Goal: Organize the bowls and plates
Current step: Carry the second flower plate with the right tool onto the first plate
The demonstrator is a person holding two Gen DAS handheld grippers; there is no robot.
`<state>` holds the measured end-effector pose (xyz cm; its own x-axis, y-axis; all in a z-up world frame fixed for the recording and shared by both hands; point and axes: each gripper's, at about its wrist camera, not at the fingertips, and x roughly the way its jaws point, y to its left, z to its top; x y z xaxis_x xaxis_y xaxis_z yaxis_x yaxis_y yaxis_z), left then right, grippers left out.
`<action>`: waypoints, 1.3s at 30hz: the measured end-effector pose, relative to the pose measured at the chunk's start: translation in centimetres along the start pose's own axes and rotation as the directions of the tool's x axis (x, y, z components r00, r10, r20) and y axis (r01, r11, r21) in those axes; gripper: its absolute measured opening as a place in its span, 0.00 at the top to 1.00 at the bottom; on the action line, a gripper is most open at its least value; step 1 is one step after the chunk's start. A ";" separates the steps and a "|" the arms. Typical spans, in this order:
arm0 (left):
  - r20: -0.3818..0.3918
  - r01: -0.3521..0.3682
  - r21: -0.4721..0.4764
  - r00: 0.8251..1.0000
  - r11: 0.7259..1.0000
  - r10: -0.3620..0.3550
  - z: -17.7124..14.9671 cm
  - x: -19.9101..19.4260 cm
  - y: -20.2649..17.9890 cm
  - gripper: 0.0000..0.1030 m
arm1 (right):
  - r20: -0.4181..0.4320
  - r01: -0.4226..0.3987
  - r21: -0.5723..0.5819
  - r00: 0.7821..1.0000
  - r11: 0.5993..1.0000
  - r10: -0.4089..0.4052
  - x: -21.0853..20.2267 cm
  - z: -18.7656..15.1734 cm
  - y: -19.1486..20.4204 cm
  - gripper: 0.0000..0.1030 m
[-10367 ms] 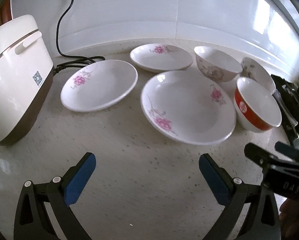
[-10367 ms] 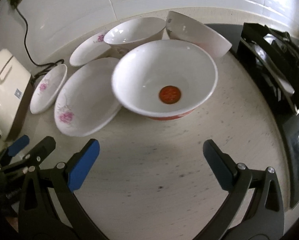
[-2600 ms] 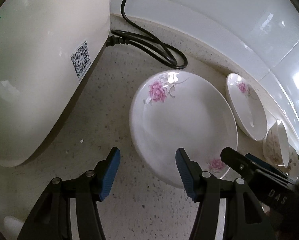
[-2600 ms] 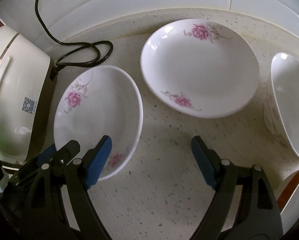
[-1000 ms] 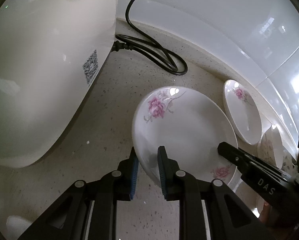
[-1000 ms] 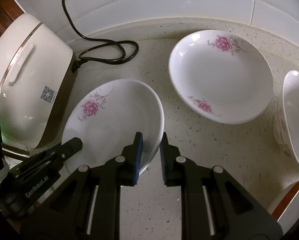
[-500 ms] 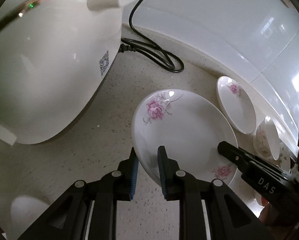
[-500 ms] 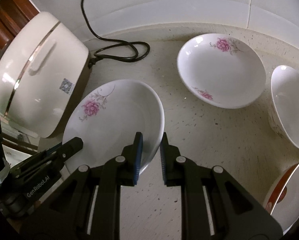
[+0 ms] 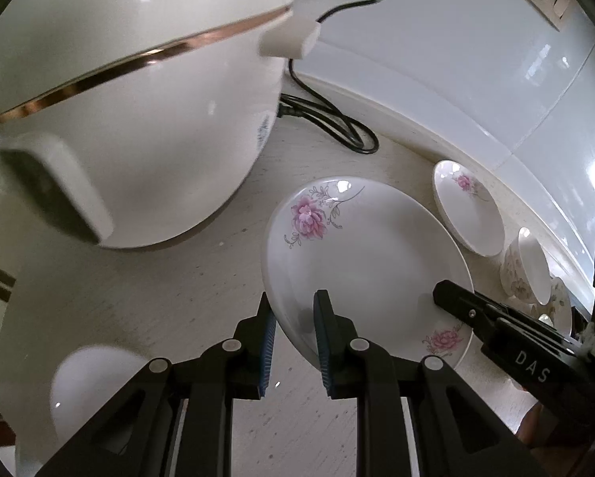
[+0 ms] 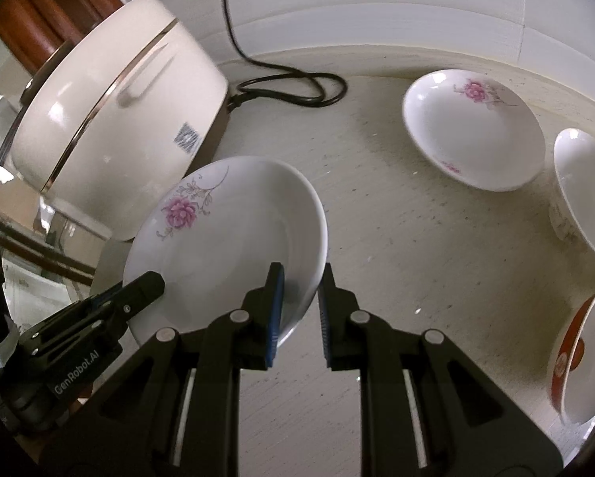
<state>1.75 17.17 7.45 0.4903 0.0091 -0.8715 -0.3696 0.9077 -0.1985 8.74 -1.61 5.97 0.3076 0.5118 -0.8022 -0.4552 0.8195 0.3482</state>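
Observation:
A white plate with pink flowers (image 9: 369, 250) (image 10: 225, 246) hangs above the speckled counter, held from both sides. My left gripper (image 9: 293, 318) is shut on its near left rim, blue pads on either face. My right gripper (image 10: 300, 290) is shut on the opposite rim; its black finger shows in the left wrist view at the plate's lower right. A second flowered plate (image 10: 476, 131) (image 9: 468, 208) lies on the counter near the back wall. To its right stand a white patterned bowl (image 10: 587, 194) (image 9: 528, 270) and a red bowl (image 10: 583, 357).
A large white rice cooker (image 9: 130, 111) (image 10: 114, 119) stands close on the left, its black cord (image 10: 289, 79) looped by the tiled wall. A white rounded object (image 9: 86, 389) sits low at the left. The counter edge runs at the left in the right wrist view.
Both grippers have lifted with the plate and drawn back from the wall; the cooker now looms larger on the left, and more bowls show at the right.

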 end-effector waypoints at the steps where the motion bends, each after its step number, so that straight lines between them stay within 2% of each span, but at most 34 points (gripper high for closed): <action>1: 0.003 -0.004 -0.005 1.000 1.000 0.004 -0.2 -0.3 0.2 0.81 | -0.003 -0.004 -0.005 1.000 1.000 0.004 0.0 -0.2 0.4 0.80; 21: 0.021 -0.080 -0.134 0.996 0.988 0.084 -4.3 -4.2 6.1 0.81 | -0.074 -0.079 -0.126 0.995 0.989 0.070 0.5 -3.6 6.4 0.80; 39: -0.010 -0.126 -0.212 0.992 0.969 0.127 -6.6 -4.2 8.4 0.80 | -0.145 -0.121 -0.176 0.985 0.977 0.096 2.5 -5.1 8.5 0.80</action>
<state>-8.64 21.96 6.48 0.4313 0.1195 -0.8942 -0.5875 0.7894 -0.1778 1.35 5.27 4.47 0.1380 0.5450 -0.8270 -0.6292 0.6931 0.3517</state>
